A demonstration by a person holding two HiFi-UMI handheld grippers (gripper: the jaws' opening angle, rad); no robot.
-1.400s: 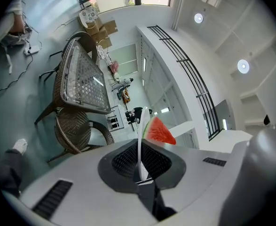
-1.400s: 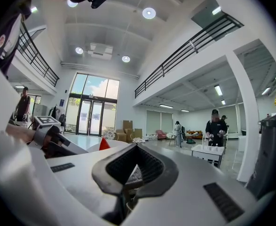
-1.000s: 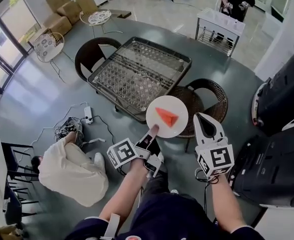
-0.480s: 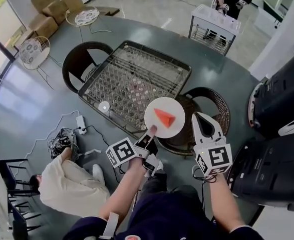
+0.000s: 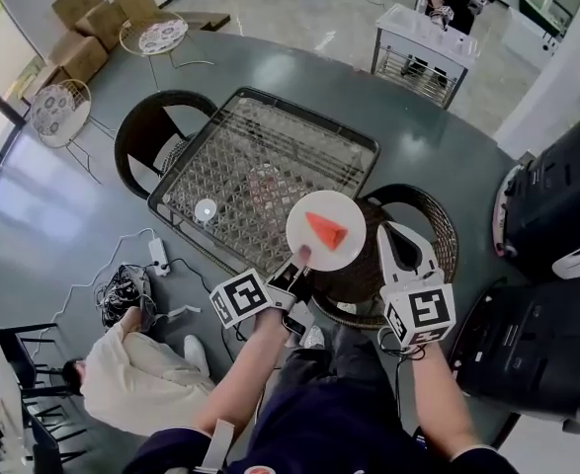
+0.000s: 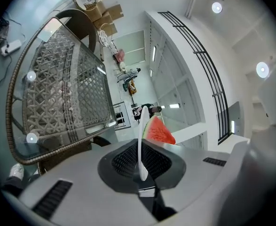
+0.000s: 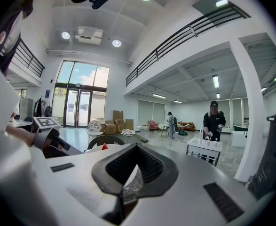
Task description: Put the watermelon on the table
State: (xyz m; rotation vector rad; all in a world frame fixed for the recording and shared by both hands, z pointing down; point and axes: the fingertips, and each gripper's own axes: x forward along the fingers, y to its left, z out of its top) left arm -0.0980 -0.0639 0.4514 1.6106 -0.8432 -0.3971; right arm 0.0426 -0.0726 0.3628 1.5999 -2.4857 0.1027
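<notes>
A red watermelon wedge (image 5: 327, 230) lies on a round white plate (image 5: 347, 208). My left gripper (image 5: 297, 265) is shut on the plate's near rim and holds it level above the near right edge of the glass-topped wicker table (image 5: 260, 156). In the left gripper view the plate (image 6: 139, 140) shows edge-on between the jaws, with the wedge (image 6: 158, 132) behind it. To the right of the plate, my right gripper (image 5: 400, 237) is shut and holds nothing. It hangs above a wicker chair (image 5: 423, 210). In the right gripper view the jaws of the right gripper (image 7: 128, 182) meet.
A second wicker chair (image 5: 151, 126) stands at the table's far left. A person (image 5: 131, 378) sits on the floor at the left beside cables (image 5: 122, 284). A white cart (image 5: 423, 42) with a person behind it stands beyond the table. Black machines (image 5: 556, 215) stand on the right.
Both grippers and the plate have moved forward toward the table. The table and chairs now lie closer beneath them. The grip on the plate is unchanged.
</notes>
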